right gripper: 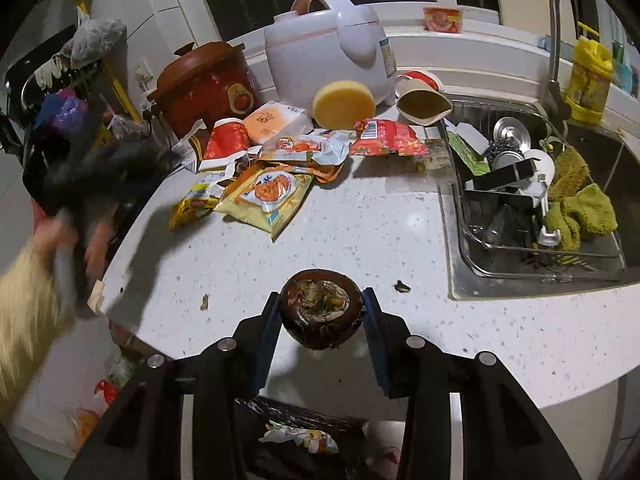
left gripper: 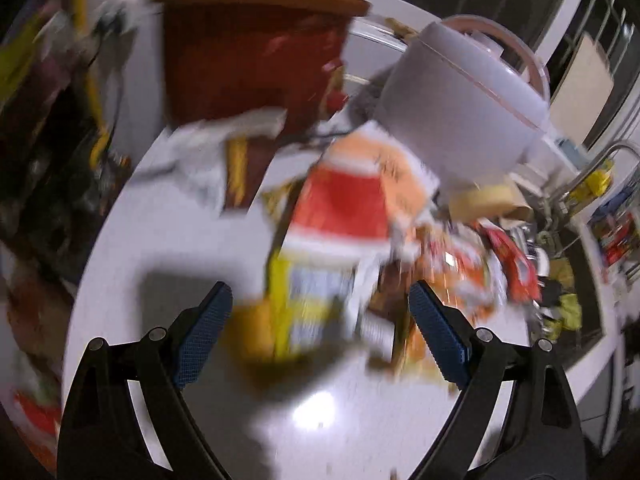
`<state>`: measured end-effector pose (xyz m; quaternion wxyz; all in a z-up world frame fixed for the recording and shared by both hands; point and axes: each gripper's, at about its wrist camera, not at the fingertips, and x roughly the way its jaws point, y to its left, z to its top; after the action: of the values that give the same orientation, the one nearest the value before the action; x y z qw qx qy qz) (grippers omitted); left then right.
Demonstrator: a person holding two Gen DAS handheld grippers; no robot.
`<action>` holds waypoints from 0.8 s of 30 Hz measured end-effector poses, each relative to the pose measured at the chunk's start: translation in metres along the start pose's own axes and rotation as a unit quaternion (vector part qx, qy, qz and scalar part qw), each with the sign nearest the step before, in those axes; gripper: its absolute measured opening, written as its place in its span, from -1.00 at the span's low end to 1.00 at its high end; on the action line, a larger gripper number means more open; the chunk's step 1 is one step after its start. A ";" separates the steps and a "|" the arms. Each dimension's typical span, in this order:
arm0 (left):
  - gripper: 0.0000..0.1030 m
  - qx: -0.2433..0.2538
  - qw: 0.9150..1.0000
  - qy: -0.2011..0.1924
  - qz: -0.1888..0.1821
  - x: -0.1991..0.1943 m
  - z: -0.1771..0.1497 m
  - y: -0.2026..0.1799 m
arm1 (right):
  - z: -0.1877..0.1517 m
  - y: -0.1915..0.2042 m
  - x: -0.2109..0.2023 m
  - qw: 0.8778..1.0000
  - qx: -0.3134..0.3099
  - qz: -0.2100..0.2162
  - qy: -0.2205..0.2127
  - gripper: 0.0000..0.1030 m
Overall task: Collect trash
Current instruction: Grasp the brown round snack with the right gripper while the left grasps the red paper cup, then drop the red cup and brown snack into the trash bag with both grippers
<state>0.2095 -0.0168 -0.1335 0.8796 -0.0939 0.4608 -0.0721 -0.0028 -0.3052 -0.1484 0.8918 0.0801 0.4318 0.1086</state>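
Gripping a round dark-brown husk [right gripper: 320,312], the right gripper [right gripper: 322,312] has both blue pads against its sides, jaws narrowed onto it; the husk is hollowed at the top, with pale shredded scraps and yellowish bits inside, rough dark skin below, and it sits over the near edge of the white speckled bench [right gripper: 360,232]. Below it, a black-lined bin [right gripper: 304,444] shows a crumpled wrapper inside. Two small brown crumbs [right gripper: 402,287] lie on the bench just beside the husk. Further back sits a heap of trash: yellow-orange snack packets [right gripper: 266,194], a red wrapper [right gripper: 386,136], a red paper cup [right gripper: 226,138] on its side, a tipped white-and-red cup [right gripper: 422,100], a yellow sponge [right gripper: 344,104]. Behind these stand a brown clay cooker [right gripper: 204,84] and a white rice cooker [right gripper: 326,48]; a sink [right gripper: 536,200] with a wire rack and green cloths is to the right. The left wrist view is heavily blurred: the left gripper [left gripper: 320,320] has jaws wide apart with nothing clamped, hanging above blurred yellow and red packets [left gripper: 336,208] on the bench.
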 end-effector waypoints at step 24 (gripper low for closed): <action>-0.15 0.015 0.996 0.007 -0.088 -0.027 0.014 0.030 | 0.009 0.024 0.003 0.999 -0.016 0.038 -0.001 -0.21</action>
<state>0.2071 0.0198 -0.1117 0.8678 -0.1200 0.4561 -0.1567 0.0031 -0.2818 -0.1393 0.8884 0.0826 0.4262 0.1493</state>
